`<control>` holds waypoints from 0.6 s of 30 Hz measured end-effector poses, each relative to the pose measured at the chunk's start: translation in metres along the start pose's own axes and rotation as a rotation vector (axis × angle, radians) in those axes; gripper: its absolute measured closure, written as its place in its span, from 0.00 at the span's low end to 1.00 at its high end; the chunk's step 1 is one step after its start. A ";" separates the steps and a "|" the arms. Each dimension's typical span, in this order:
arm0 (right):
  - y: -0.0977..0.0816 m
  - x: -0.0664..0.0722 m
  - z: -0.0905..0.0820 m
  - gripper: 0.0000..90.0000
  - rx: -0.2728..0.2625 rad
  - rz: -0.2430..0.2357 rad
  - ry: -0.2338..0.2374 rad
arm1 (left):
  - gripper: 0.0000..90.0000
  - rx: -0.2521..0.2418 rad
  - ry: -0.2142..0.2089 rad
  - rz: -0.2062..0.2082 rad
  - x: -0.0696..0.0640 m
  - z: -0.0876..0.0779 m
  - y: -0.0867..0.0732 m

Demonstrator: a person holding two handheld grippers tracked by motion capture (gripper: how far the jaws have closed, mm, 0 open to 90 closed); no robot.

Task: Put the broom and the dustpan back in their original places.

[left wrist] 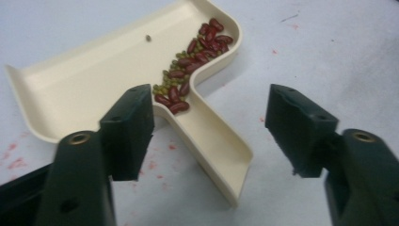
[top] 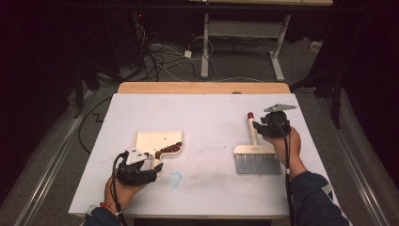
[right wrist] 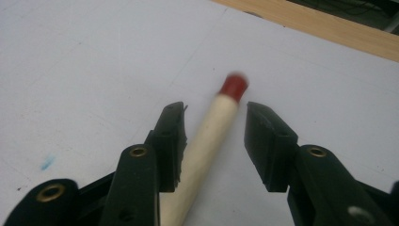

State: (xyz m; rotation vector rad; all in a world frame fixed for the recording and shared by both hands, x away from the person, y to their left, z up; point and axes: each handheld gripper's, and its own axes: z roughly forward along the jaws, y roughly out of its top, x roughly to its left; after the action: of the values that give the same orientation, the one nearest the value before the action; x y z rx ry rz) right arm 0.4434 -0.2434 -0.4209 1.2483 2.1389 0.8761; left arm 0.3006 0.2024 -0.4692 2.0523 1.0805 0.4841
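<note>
A cream dustpan lies left of centre on the white table, with red and green beans heaped by its handle. My left gripper stands open just in front of it. In the left gripper view the dustpan's handle runs between the wide-apart jaws of this gripper, and neither pad touches it. A hand brush with grey bristles lies at the right. My right gripper straddles its handle. In the right gripper view the red-tipped cream handle lies against one jaw of this gripper, with a gap to the other.
The white table top ends in a wooden strip at the far side. A faint blue smudge marks the table near the front, and reddish specks lie beside the dustpan. Cables and desk legs stand on the floor beyond.
</note>
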 end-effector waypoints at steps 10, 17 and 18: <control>-0.004 -0.002 -0.018 0.59 -0.186 0.040 0.033 | 0.23 -0.019 0.000 0.099 -0.002 -0.006 -0.011; -0.001 0.006 -0.025 0.53 -0.236 0.021 0.051 | 0.23 -0.018 -0.008 0.121 -0.002 -0.008 -0.014; -0.001 0.007 -0.026 0.52 -0.244 0.020 0.053 | 0.23 -0.019 -0.009 0.124 -0.002 -0.007 -0.014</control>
State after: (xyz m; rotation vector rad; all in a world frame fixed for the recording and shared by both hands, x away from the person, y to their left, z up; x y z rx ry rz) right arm 0.4217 -0.2448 -0.4046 1.1351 1.9906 1.1517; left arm 0.2876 0.2093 -0.4749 2.1113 0.9433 0.5450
